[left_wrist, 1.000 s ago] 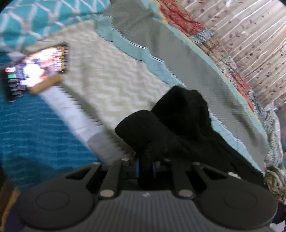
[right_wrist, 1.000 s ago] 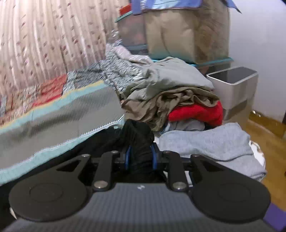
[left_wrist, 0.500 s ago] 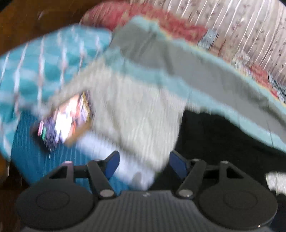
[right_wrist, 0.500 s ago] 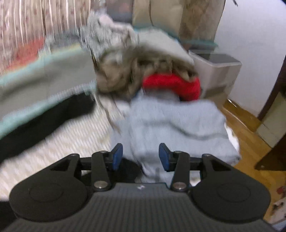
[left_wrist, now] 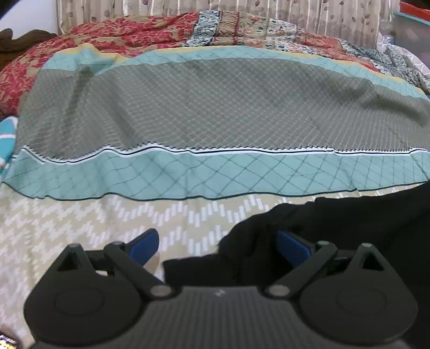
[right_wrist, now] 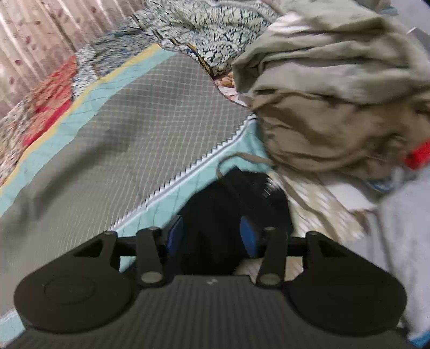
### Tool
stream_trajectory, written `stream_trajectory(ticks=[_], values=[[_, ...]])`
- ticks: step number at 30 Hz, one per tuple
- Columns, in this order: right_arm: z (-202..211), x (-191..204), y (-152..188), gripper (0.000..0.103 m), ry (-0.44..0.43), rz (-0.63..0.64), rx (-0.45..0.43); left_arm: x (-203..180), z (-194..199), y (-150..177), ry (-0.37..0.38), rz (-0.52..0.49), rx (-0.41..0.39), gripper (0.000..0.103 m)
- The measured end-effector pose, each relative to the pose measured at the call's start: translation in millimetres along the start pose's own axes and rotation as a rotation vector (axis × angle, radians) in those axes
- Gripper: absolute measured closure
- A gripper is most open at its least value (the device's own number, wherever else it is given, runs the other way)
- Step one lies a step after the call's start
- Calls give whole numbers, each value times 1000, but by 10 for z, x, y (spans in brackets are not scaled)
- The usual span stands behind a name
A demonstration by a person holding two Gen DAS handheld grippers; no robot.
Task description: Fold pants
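Observation:
The black pants (left_wrist: 349, 222) lie on the bed at the lower right of the left wrist view. A fold of them bunches between the blue pads of my left gripper (left_wrist: 217, 247), whose jaws stand wide apart. In the right wrist view another black part of the pants (right_wrist: 231, 209) lies on the bedspread between the blue pads of my right gripper (right_wrist: 212, 233), whose jaws are also apart and not pressed on the cloth.
A grey and teal quilted bedspread (left_wrist: 215, 112) covers the bed, over a beige zigzag sheet (left_wrist: 94, 220). A pile of unfolded clothes (right_wrist: 336, 88) sits right beside the right gripper, with a grey garment (right_wrist: 403, 228) below it. Curtains (left_wrist: 295, 13) hang behind.
Both grippers were shut on the black pants a second ago. They have since opened, swung away, and come back down over the pants with open jaws.

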State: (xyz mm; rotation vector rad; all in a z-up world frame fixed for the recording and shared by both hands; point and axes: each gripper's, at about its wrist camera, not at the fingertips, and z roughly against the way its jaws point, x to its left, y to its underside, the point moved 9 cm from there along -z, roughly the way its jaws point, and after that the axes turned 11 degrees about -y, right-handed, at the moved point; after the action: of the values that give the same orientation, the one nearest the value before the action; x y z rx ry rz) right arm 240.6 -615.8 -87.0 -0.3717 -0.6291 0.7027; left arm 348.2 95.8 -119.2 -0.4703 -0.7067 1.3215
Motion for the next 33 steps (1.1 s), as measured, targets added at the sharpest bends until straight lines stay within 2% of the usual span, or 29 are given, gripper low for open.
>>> stream_trajectory(ticks=[1, 3, 4, 6, 8, 9, 10, 11, 13, 15, 18, 21, 23, 26, 30, 33], values=[[-90, 13, -52, 50, 29, 0, -3, -44, -28, 22, 4, -17, 4, 19], [-257, -21, -110, 47, 97, -6, 2, -119, -109, 71, 1, -67, 25, 58], [-347, -50, -115, 46, 119, -25, 13, -169, -140, 101, 15, -80, 37, 64], [-497, -99, -103, 46, 130, -70, 34, -221, -105, 97, 20, -81, 19, 83], [-651, -157, -54, 48, 157, -92, 51, -268, -65, 79, -7, -94, 13, 88], [-740, -172, -27, 53, 157, -80, 73, -275, -44, 60, -16, -94, 8, 90], [-774, -184, 13, 69, 169, -67, 77, -271, 3, 28, -25, -91, -5, 90], [-741, -176, 25, 98, 182, -45, 55, -252, 58, -5, -32, -84, -21, 91], [-628, -156, 25, 97, 142, -63, 38, -150, 209, -128, -37, -43, -67, 92], [-381, -134, -41, 97, 88, -75, -32, -10, 415, -249, -33, 28, -110, 93], [129, -97, -112, 97, -53, -128, -117, 205, 804, -379, -18, 121, -183, 94], [736, -91, -97, 97, -203, -166, -193, 362, 1204, -316, -3, 181, -229, 94], [1147, -150, 10, 97, -292, -189, -225, 458, 1442, -207, 3, 203, -251, 94], [1616, -331, 213, 97, -347, -187, -257, 547, 1836, 68, 21, 219, -283, 94], [2125, -825, 724, 97, -361, -207, -275, 571, 2309, 577, 50, 219, -294, 94], [2245, -1256, 1132, 97, -325, -224, -258, 540, 2554, 1013, 65, 203, -281, 94]])
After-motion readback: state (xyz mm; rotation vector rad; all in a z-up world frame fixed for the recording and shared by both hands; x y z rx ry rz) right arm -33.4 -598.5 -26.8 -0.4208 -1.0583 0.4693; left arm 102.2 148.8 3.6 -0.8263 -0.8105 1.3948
